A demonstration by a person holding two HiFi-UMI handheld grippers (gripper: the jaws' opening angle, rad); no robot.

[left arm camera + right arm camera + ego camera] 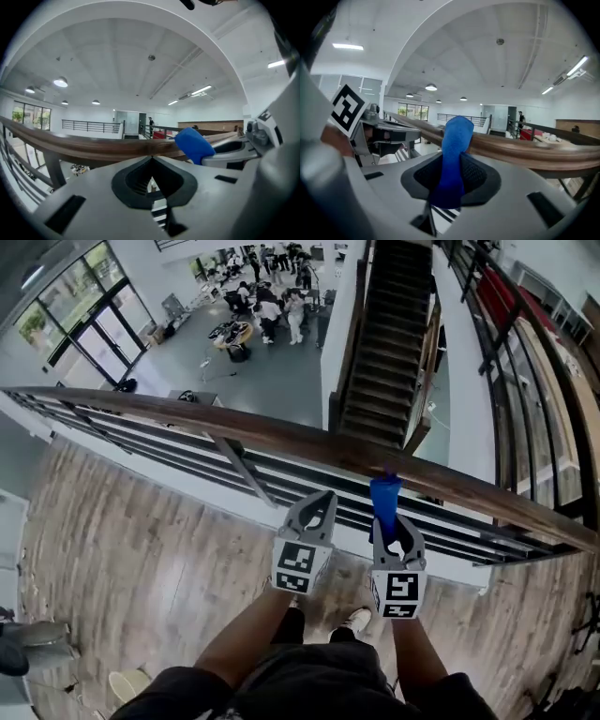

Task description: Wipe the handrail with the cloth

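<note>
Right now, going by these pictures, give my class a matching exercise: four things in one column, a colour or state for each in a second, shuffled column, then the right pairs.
Column one:
1. cloth
2. handrail
3. left gripper
4. right gripper

Column two:
A. shut, with nothing in it
B. blue
C. shut on the cloth
D. brown wood

Pairs: 1-B, 2-D, 3-A, 4-C

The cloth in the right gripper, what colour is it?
Blue. The cloth shows best in the right gripper view.
</note>
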